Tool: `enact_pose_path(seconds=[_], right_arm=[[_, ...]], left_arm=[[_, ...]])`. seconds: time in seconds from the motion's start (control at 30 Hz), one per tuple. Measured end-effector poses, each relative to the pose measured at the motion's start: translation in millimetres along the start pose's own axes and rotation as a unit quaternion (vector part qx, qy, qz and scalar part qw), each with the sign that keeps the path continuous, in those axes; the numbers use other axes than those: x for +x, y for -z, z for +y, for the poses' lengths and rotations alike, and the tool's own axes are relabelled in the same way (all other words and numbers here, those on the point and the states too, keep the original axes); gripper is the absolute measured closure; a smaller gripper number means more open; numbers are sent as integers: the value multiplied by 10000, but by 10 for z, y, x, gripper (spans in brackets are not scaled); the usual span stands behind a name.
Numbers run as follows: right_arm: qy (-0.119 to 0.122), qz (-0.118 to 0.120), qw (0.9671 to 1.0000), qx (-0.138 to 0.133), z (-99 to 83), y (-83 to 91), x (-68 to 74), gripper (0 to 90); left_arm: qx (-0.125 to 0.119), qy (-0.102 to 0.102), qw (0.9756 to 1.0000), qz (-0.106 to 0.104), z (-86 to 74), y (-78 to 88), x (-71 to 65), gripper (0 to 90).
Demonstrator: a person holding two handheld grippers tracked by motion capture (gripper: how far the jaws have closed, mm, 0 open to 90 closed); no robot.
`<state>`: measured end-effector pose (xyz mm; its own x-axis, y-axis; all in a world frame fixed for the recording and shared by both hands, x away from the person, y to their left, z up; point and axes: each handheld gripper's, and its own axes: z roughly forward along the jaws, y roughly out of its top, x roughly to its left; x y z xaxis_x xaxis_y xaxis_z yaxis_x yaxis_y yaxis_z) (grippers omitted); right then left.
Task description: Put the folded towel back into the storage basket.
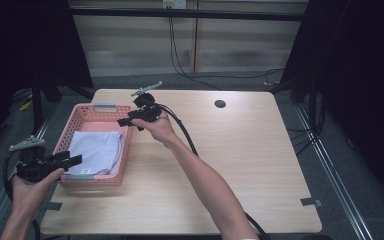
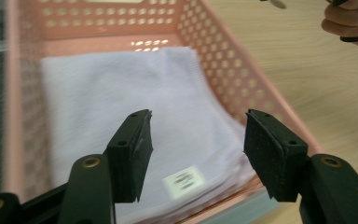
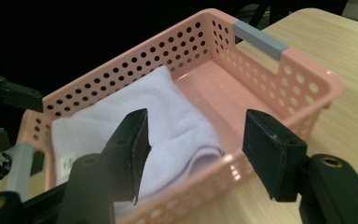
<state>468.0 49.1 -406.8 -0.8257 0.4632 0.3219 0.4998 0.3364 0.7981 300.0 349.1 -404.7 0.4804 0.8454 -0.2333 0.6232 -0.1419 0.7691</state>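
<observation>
**A:** What fills the high view?

**B:** A pale wooden table [image 1: 240,165] across the centre. At its left edge sits a pink perforated basket [image 1: 87,114] with grey handle strips. Inside it, toward the lower end, lies a folded white cloth [image 1: 96,150].

**A:** And the grippers?

**B:** The left gripper [image 1: 75,160] is at the lower left of the frame, just outside the basket's near corner. The right gripper [image 1: 123,121] is above centre-left, at the basket's far right corner. Each is black and held in a hand.

**A:** Are the jaws holding anything?

**B:** No. In both gripper views the two black jaws stand well apart with nothing gripped; the cloth lies beyond them.

**A:** Any writing?

**B:** A small white label [image 2: 184,179] sits on the cloth, low in the left gripper view. Its dark print is too blurred to read.
</observation>
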Motion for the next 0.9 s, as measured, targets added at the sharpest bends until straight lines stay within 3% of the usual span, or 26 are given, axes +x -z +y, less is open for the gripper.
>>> enact_pose_path(seconds=[0.13, 0.23, 0.43, 0.5, 0.67, 0.73, 0.9], right_arm=[[81, -76, 9999, -74, -123, 297, -29, 420], [155, -135, 9997, -161, -231, 544, -38, 432], [273, -306, 9989, -227, -504, 1031, -36, 444], [257, -373, 9987, -251, -612, 1190, -37, 445], [205, -483, 9981, -319, -975, 1599, -41, 443], [140, -553, 9980, -287, -1139, 1758, -42, 441], [24, -830, 9960, -320, -1498, 2181, -13, 437]], left_arm=[[-111, -211, 9994, -249, 40, -116, -230, 391], [-110, -294, 9993, -208, 56, -229, -420, 368], [-89, -431, 9981, -434, 100, -459, -790, 315], [35, -514, 9977, -444, 104, -529, -918, 312], [177, -638, 9964, -536, 44, -704, -1201, 298], [200, -668, 9952, -685, 21, -759, -1271, 274], [267, -738, 9944, -704, -93, -859, -1418, 252]])
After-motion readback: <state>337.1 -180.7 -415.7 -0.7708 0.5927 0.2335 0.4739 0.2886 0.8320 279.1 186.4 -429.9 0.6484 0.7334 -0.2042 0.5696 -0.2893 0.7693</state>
